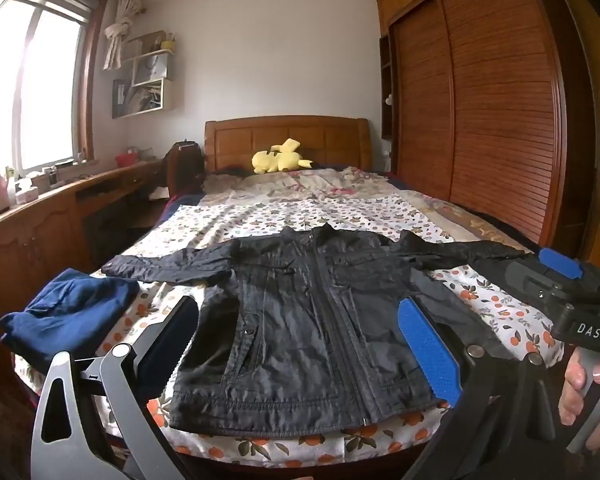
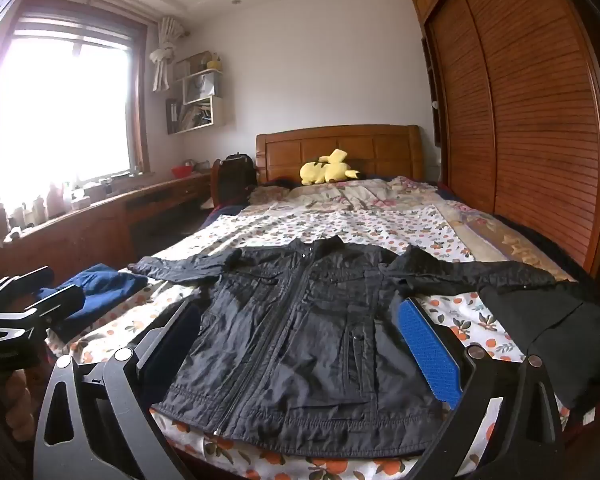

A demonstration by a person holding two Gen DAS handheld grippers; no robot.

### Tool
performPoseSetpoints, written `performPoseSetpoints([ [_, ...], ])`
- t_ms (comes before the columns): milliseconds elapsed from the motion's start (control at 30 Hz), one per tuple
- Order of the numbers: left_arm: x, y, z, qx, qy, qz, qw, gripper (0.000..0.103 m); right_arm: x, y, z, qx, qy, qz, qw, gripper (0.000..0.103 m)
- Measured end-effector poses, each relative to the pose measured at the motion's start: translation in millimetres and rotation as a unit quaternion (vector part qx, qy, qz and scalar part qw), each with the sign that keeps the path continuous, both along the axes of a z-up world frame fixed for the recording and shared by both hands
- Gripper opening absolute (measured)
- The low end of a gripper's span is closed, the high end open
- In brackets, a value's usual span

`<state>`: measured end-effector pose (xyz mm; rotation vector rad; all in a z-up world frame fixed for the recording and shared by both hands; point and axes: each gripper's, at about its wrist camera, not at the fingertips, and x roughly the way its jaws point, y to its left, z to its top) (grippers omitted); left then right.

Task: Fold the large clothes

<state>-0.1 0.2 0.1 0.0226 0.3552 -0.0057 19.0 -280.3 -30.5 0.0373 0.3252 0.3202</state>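
Note:
A black zip-front jacket (image 1: 300,320) lies flat on the bed, front up, both sleeves spread sideways and the hem toward me. In the left wrist view my left gripper (image 1: 300,344) hovers open above the hem, its fingers astride the jacket's body and nothing between the pads. My right gripper (image 1: 540,276) is seen beside it, near the right sleeve, in a person's hand (image 1: 584,388). The right wrist view shows the same jacket (image 2: 300,340) under my open right gripper (image 2: 300,348), and the left gripper (image 2: 48,290) open at the left edge.
A folded blue garment (image 1: 68,312) lies left of the jacket, and a black cloth (image 2: 560,328) lies at its right. The floral bedsheet (image 1: 260,216) runs back to a yellow plush toy (image 1: 280,158) and a wooden headboard. A wooden wardrobe (image 1: 480,100) stands right, a desk (image 1: 40,220) left.

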Motion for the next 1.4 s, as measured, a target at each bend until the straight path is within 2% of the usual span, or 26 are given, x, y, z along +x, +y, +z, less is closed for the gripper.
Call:
performPoseSetpoints([
  [867, 2, -1, 0, 0.001, -0.003, 0.0, 1.0, 0.101, -3, -2, 2, 0.003, 0.001, 0.0, 1.0, 0.096],
  [1233, -11, -4, 23, 0.004, -0.01, -0.001, 0.9999, 0.101, -3, -2, 2, 0.003, 0.001, 0.0, 1.0, 0.096],
  [1400, -11, -5, 22, 0.005, -0.013, -0.001, 0.9999, 0.101, -4, -3, 3, 0.004, 0.0, 0.0, 1.0, 0.096],
])
